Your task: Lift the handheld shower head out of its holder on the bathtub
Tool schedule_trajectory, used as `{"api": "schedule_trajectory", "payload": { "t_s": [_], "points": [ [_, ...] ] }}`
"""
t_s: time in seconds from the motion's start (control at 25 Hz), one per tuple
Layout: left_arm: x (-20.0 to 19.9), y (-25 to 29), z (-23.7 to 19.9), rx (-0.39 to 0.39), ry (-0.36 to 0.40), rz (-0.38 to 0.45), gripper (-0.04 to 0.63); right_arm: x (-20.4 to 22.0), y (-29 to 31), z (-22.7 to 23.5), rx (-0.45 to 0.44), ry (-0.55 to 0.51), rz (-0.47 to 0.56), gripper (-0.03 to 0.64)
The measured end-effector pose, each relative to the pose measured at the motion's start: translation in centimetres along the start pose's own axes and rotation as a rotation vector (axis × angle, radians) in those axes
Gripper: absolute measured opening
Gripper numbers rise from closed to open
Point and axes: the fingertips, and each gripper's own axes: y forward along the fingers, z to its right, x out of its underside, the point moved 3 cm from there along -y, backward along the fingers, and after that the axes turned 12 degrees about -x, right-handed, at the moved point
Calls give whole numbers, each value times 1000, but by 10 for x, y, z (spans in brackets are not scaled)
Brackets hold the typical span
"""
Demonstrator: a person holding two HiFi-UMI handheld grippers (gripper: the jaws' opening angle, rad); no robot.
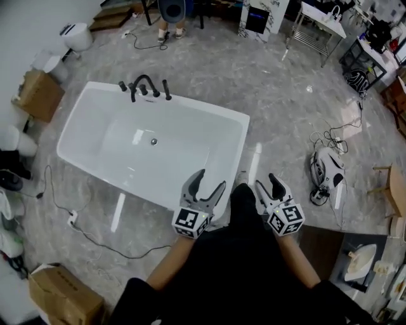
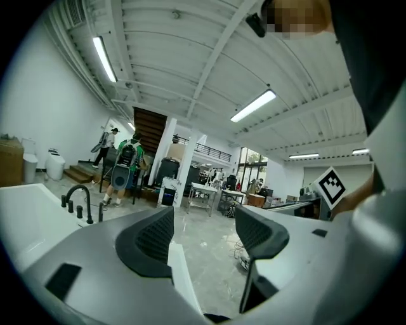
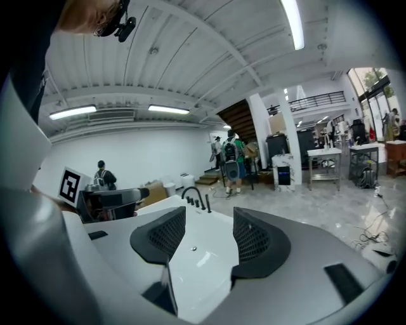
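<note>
A white bathtub [image 1: 89, 130] stands on the marble floor. On its far rim sits a black faucet set [image 1: 144, 86] with an upright black handheld shower head [image 1: 167, 90] at its right end. My left gripper [image 1: 210, 181] hovers open over the tub's near right corner. My right gripper [image 1: 266, 183] is open beside it, off the tub. Both are far from the fixtures. The left gripper view shows open, empty jaws [image 2: 203, 232] with the faucet [image 2: 79, 202] far off to the left. The right gripper [image 3: 208, 238] is open and empty, and the faucet [image 3: 192, 194] lies beyond.
Cardboard boxes [image 1: 39, 95] and a toilet [image 1: 77, 35] stand left of the tub. A cable [image 1: 76, 222] runs along the floor near it. A floor-cleaning machine [image 1: 327, 170] lies to the right. A person [image 1: 171, 19] stands past the tub, near a metal table [image 1: 320, 25].
</note>
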Motion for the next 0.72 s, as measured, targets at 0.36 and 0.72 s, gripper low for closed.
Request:
{"api": "schedule_trajectory", "payload": {
  "t_s": [0.36,0.72],
  "points": [
    [-10,100,-35,-284,-37,-16,281,-36,111,93,-342,-32,-140,215],
    [-27,181,-68,-460,-67,-70,281,-73,193,188,-452,-15,-183,215]
  ]
}}
